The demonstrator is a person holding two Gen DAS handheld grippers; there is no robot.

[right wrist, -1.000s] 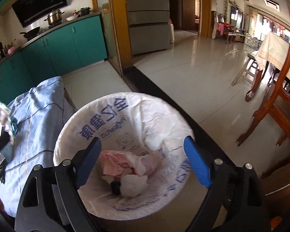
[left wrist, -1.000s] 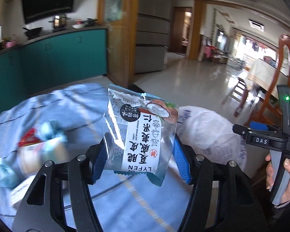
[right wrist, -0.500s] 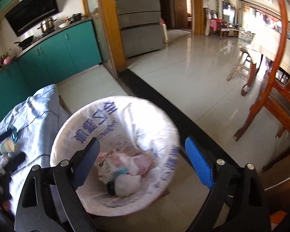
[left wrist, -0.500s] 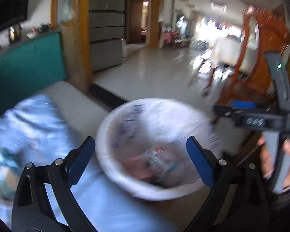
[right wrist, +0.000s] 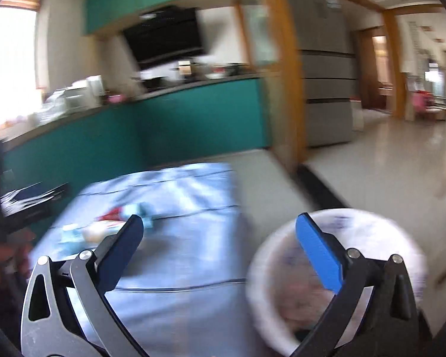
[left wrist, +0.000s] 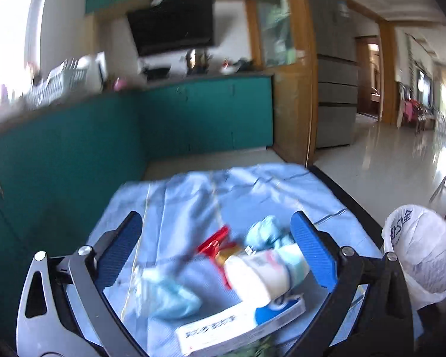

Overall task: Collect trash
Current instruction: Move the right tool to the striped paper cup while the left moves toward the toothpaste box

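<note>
The lined trash bin (right wrist: 336, 282) already holds several crumpled wrappers, so part of the job looks done. Left to collect, on the blue-clothed desk (left wrist: 252, 190), are a cluster at the left view's 6 o'clock: a white cup (left wrist: 264, 273), a red wrapper (left wrist: 212, 242), blue crumpled bits (left wrist: 267, 232) and a flat packet (left wrist: 240, 327). The left tool (left wrist: 217, 247) has just spread wide and is empty above them; the right tool (right wrist: 220, 247), also just spread, holds nothing, with the bin at its 4 o'clock.

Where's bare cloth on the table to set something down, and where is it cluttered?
Free: the far stretch of the blue tablecloth toward the teal cabinets, and the near right part beside the lined trash bin. Crowded: the near left, where the white bottle, crumpled blue wrappers, red wrapper and flat box cluster.
</note>
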